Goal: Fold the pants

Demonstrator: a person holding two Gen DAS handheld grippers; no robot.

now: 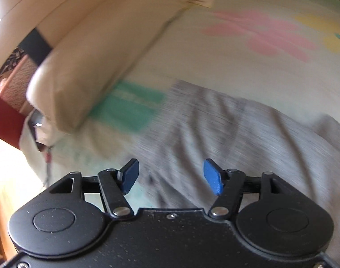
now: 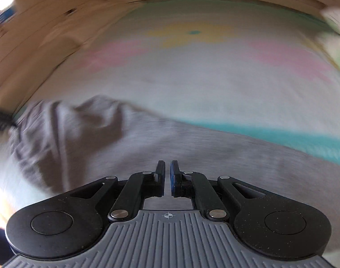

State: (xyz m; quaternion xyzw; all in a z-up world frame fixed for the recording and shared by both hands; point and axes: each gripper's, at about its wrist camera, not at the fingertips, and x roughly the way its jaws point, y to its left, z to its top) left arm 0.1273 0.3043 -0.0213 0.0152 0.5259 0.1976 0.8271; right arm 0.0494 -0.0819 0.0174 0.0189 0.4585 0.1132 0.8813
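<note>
Left gripper: the black two-finger left gripper (image 1: 171,176) with blue pads is hovering over the near edge of the grey cloth, its jaws standing wide apart with nothing between them.

Right gripper: the black two-finger right gripper (image 2: 167,178) with blue pads and a ribbed grey body is pointing across the cloth; its jaws are sitting almost together, with only a thin slit of light showing between the pads and no fabric pinched there.

Pants: the wrinkled grey knit pants (image 1: 248,134) are lying spread on the bed, filling the lower right of the left wrist view; in the right wrist view they (image 2: 129,143) are stretching across the lower half, bunching into folds at the left.

Bed sheet: a pale sheet printed with pink, yellow and teal flower shapes (image 1: 248,51) is lying under the pants and showing beyond them in both views (image 2: 203,84).

Pillow: a long cream-coloured pillow (image 1: 85,67) is resting on the sheet to the upper left, apart from the pants.

Bed frame: a light wooden frame (image 2: 47,33) is running along the far edge of the sheet.

Sharpness: both views are streaking with blur, so fine detail of the cloth is not readable.
</note>
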